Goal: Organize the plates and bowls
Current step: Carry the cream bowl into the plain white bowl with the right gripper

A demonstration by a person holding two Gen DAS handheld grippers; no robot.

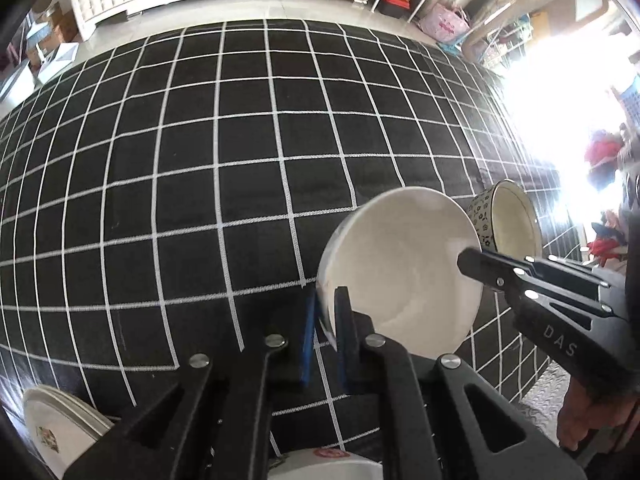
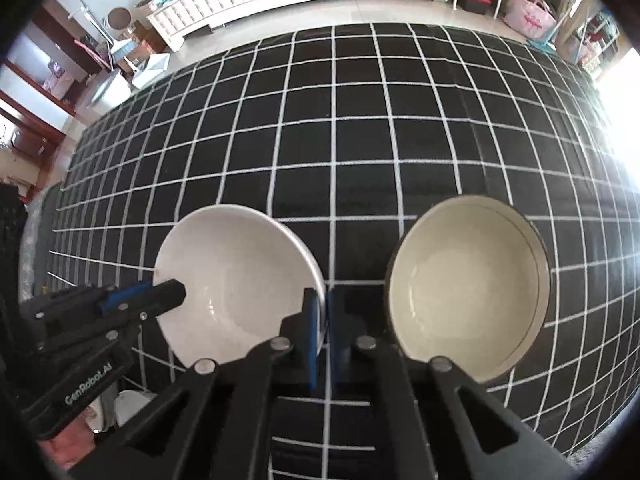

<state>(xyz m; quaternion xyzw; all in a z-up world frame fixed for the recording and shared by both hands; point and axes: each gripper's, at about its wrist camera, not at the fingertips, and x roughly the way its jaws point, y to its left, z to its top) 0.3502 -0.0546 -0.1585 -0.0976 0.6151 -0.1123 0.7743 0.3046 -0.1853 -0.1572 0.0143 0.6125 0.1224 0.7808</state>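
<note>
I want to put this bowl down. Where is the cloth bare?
Bare: the checked cloth beyond the white bowl and cream bowl, to its far edge. Crowded: the near edge, with both bowls and stacked plates at the left.

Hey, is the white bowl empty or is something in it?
Empty. The white bowl shows a bare, clean inside in both views. Left gripper and right gripper pinch opposite sides of its rim.
</note>
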